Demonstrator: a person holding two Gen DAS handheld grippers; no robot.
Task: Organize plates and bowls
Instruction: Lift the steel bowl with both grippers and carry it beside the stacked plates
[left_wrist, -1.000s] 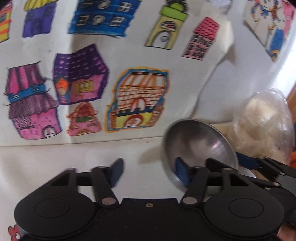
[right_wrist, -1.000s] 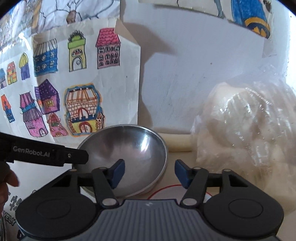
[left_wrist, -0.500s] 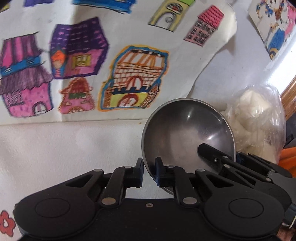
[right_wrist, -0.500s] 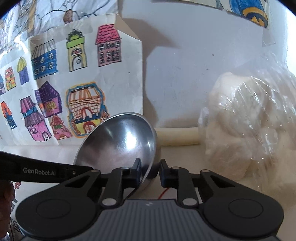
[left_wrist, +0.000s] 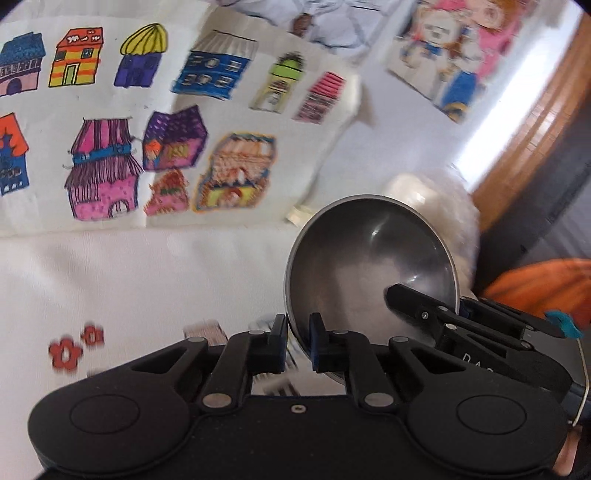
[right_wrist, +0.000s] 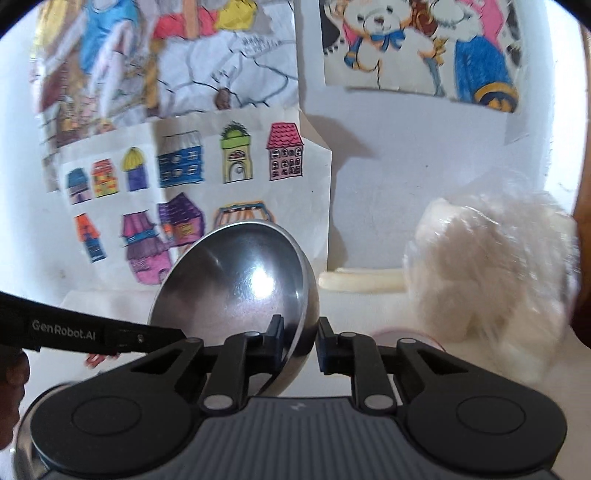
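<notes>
Tilting steeply with its hollow turned toward the left tool (left_wrist: 298, 341), the steel bowl (left_wrist: 369, 266) was held clear of the white tabletop (left_wrist: 147, 280), its rim pinched from opposite sides by both tools, each narrowed onto the thin metal. The bowl's lower edge was cut off behind the right tool (right_wrist: 300, 345) and its fingers. The bagged white bundle (right_wrist: 491, 273) at the right was blurred; its contents could not be made out. Open tabletop was seen to the left, below the house drawings (left_wrist: 155, 122). A pale cylinder (right_wrist: 360, 282) lay along the wall's base, behind the bowl.
</notes>
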